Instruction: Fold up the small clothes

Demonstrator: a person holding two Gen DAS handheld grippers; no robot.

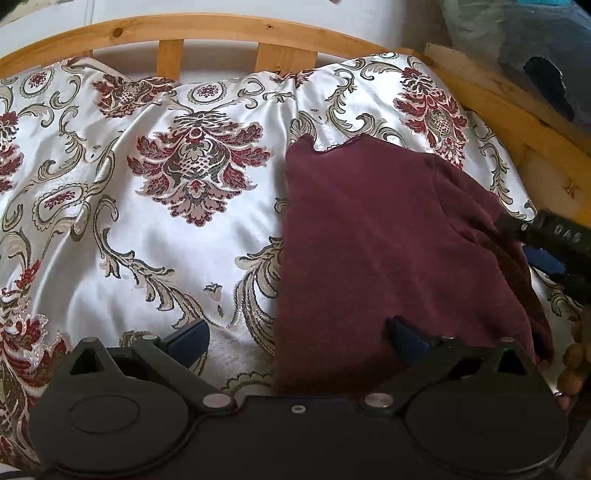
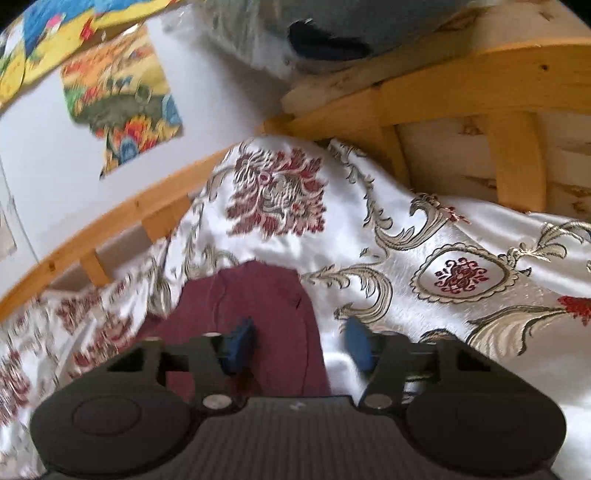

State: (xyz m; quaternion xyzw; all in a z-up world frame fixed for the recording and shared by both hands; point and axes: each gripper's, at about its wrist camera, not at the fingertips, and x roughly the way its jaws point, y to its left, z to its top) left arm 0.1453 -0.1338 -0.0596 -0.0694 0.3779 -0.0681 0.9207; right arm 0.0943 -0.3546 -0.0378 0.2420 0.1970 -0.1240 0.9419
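A maroon knitted garment (image 1: 388,229) lies flat on a white satin bedspread (image 1: 166,240) with red and gold ornaments. My left gripper (image 1: 295,332) is open wide at the garment's near edge. Its right finger (image 1: 402,332) rests over the cloth and its left finger (image 1: 192,334) over the bedspread. In the right wrist view, the garment (image 2: 258,295) runs away from my right gripper (image 2: 299,343). This gripper's jaws stand apart, with the cloth's right edge lying between them and no pad pressing on it. The right gripper (image 1: 517,230) also shows in the left wrist view, at the garment's right side.
A wooden slatted bed frame (image 1: 184,29) curves round the far side and the corner (image 2: 461,92). A plastic-wrapped grey bundle (image 1: 517,37) sits beyond the corner. Colourful posters (image 2: 122,92) hang on the white wall. Wooden beads (image 1: 574,354) show at the right edge.
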